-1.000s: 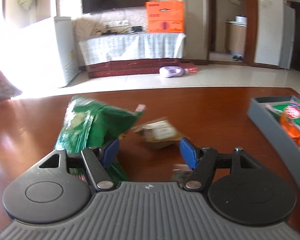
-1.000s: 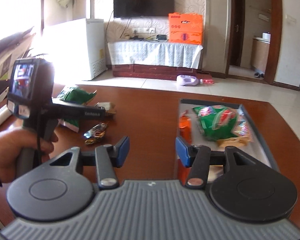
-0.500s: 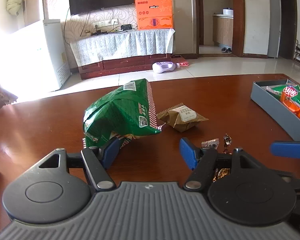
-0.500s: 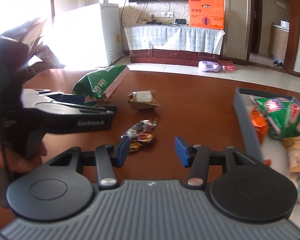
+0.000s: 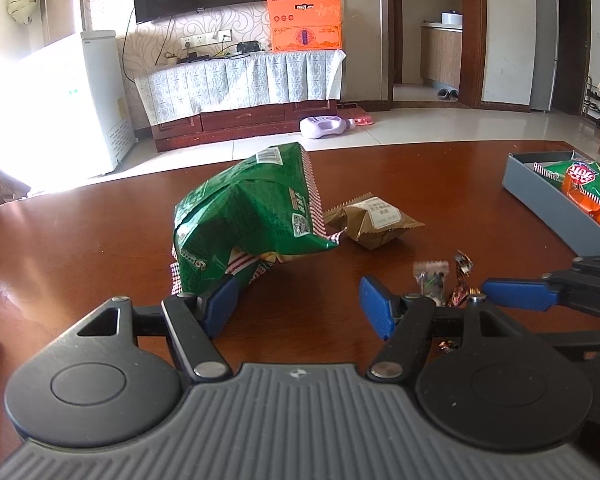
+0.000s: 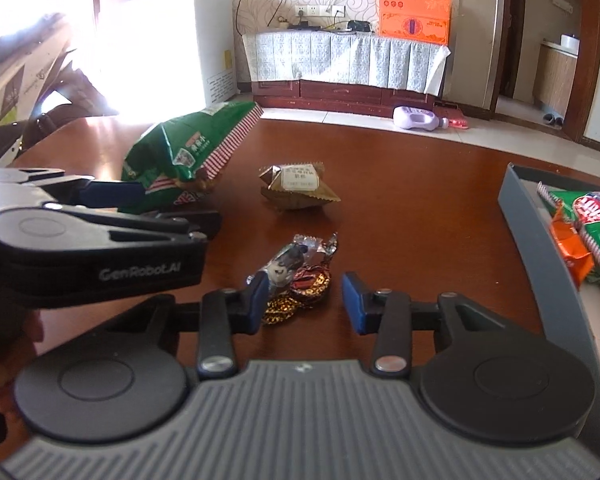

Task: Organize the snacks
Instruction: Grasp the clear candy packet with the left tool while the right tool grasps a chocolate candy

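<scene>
A green chip bag lies on the brown table, tilted up, also in the right wrist view. A gold wrapped pastry sits to its right, also in the right wrist view. Small wrapped candies lie nearer, just in front of my open right gripper; they also show in the left wrist view. My open left gripper is low at the table, its left finger beside the bag's near edge. A grey tray holds several snack packs.
The grey tray stands at the table's right side. The right gripper's fingers reach in from the right in the left wrist view. Beyond the table are a white freezer, a cloth-covered TV stand and an orange box.
Both grippers have moved closer to the loose snacks. The right gripper swung left from the tray toward the candies. The green bag now stands tilted higher.
</scene>
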